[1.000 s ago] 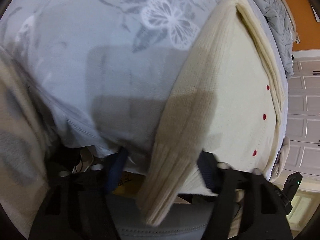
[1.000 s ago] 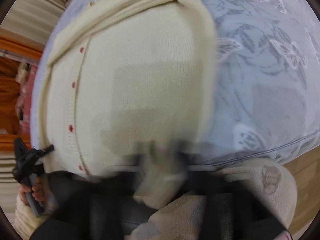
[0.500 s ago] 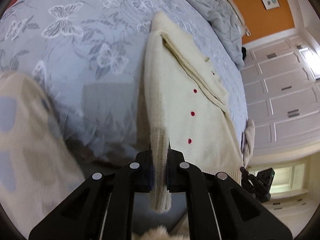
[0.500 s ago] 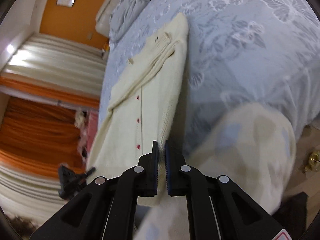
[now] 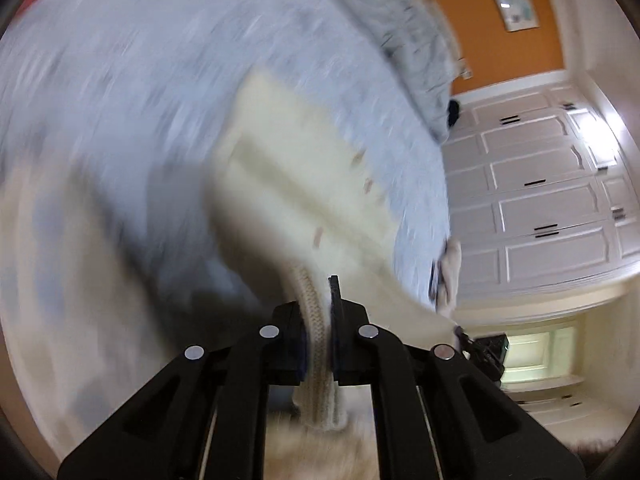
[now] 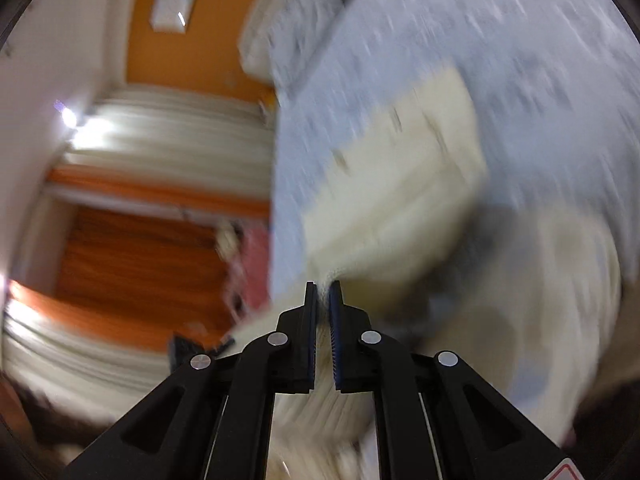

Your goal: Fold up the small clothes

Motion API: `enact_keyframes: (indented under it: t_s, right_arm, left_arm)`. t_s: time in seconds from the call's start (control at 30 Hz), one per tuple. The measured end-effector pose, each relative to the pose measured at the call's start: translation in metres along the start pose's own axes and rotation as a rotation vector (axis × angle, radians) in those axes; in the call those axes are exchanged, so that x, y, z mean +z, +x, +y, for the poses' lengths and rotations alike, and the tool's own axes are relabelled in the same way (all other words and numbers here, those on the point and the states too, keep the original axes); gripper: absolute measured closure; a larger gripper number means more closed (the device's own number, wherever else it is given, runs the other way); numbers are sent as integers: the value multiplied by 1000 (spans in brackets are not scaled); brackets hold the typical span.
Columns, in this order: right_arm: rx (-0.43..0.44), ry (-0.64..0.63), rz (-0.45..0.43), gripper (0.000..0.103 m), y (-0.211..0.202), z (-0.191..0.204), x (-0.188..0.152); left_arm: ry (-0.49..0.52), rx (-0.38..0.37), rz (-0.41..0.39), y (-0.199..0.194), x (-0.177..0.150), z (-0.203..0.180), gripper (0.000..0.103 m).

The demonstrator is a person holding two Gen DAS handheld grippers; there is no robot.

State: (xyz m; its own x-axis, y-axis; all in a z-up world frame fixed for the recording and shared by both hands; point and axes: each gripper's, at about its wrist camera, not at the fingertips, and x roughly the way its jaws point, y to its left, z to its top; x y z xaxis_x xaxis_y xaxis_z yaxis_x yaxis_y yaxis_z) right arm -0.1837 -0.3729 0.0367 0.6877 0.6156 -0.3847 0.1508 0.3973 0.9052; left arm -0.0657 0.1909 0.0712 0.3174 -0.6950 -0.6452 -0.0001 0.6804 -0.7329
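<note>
A cream knitted cardigan [image 5: 304,176] with small red buttons lies on a pale blue butterfly-print bedspread [image 5: 140,80]; both views are motion-blurred. My left gripper [image 5: 318,300] is shut on the cardigan's ribbed hem corner, which hangs down between the fingers. My right gripper [image 6: 323,304] is shut on the other hem corner of the cardigan [image 6: 400,184]. Both hold the hem raised above the bed, and the garment's lower part bends up from the bed towards them.
A grey quilt [image 5: 408,32] lies at the bed's head by an orange wall [image 5: 492,20]. White cupboard doors [image 5: 540,192] stand to the right. Orange and cream curtains [image 6: 132,240] hang to the left in the right wrist view. A fluffy cream fabric [image 6: 560,300] is near me.
Both grippers, open by the hem a second ago, have shut on the hem corners and lifted them, swinging up over the bed. The cardigan's lower half has risen off the bedspread.
</note>
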Motion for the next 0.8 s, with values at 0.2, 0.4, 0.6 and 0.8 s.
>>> enact_keyframes:
  t_s: [0.2,0.4,0.6,0.8]
  right_arm:
    - [-153,139,-207,75,52,-62,107]
    - [-296,118,-307,30,60,-68,107]
    - [-497,-109,-164,27,108,-59,117]
    - [-626,-243,-9,91,188,-65,131]
  left_arm:
    - [45,156,-156,94,142,-12,77]
    - [-40,317,-144,139,158,37,37]
    - [67,395,-68,179,154,38,20]
    - [91,400,-3,219,158,44,97]
